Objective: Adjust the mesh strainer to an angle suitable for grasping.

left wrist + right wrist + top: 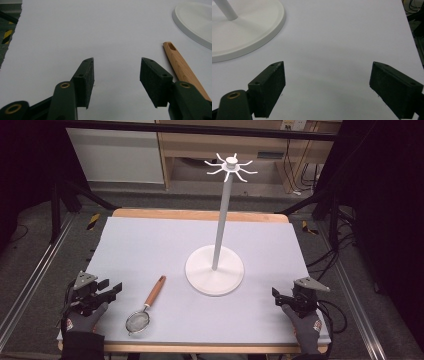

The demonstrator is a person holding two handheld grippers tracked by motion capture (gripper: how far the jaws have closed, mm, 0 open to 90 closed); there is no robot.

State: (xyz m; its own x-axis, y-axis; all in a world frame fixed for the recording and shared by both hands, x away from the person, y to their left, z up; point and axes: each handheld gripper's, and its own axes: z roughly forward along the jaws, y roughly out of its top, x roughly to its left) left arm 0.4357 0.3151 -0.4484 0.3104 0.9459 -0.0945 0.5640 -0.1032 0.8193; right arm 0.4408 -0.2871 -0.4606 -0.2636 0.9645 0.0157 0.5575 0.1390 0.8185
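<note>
The left tongs (111,290) are hovering with jaws partly apart, gripping nothing. The strainer (146,306) is lying on the worktop (150,245) just beside them, toward the right tongs (281,298), its wooden handle (182,67) alongside their jaw. The right tongs are standing wide open, empty, near the white stand (215,269).
</note>
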